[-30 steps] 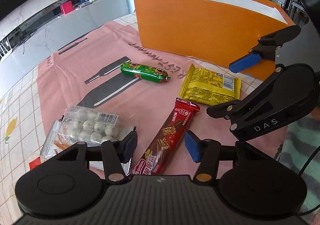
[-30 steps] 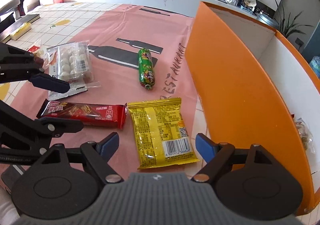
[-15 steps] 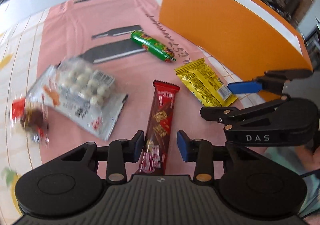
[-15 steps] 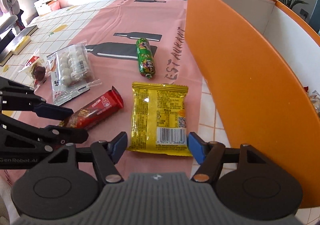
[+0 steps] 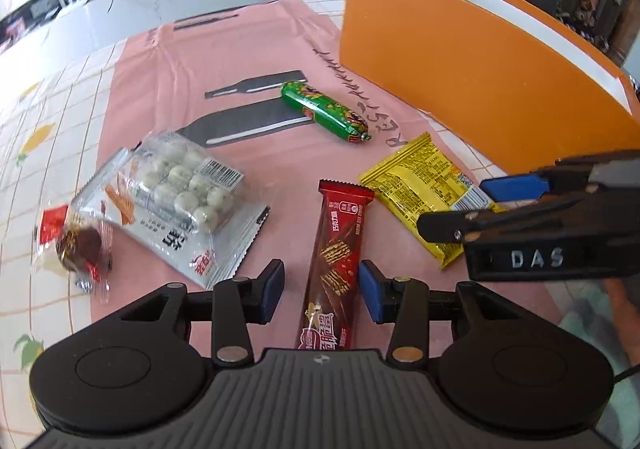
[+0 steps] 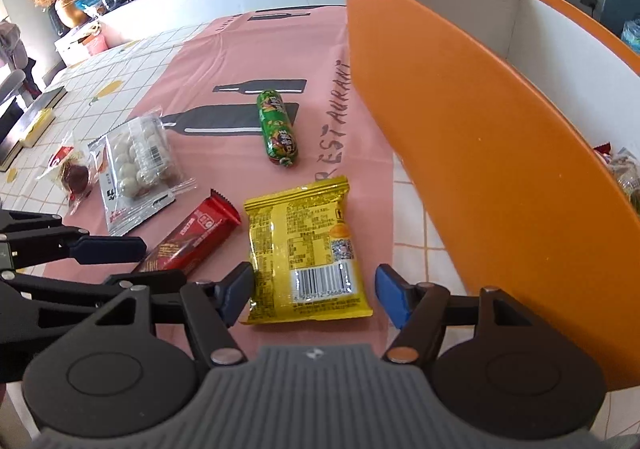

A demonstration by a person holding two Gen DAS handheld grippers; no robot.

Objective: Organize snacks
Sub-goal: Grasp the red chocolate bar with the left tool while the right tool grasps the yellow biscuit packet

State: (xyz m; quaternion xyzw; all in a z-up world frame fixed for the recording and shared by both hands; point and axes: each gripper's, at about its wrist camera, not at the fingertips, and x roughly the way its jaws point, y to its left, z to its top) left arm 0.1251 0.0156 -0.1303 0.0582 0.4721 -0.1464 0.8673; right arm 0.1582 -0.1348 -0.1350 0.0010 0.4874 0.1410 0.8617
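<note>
Straddling two packets at once: my left gripper [image 5: 322,291] has the red wafer bar [image 5: 337,261] between its spreading jaws, pads clear of the wrapper. My right gripper [image 6: 316,295] brackets the near end of the yellow snack packet [image 6: 304,245], fingers apart, not pinching. Both lie on the pink mat [image 5: 240,61], near the orange box [image 6: 460,137] at far right. I judge this the pick-up step; next, lower, close squarely, then lift over the box wall.

left tongs [image 5: 322,291] now astride red bar [image 5: 338,249]
</note>
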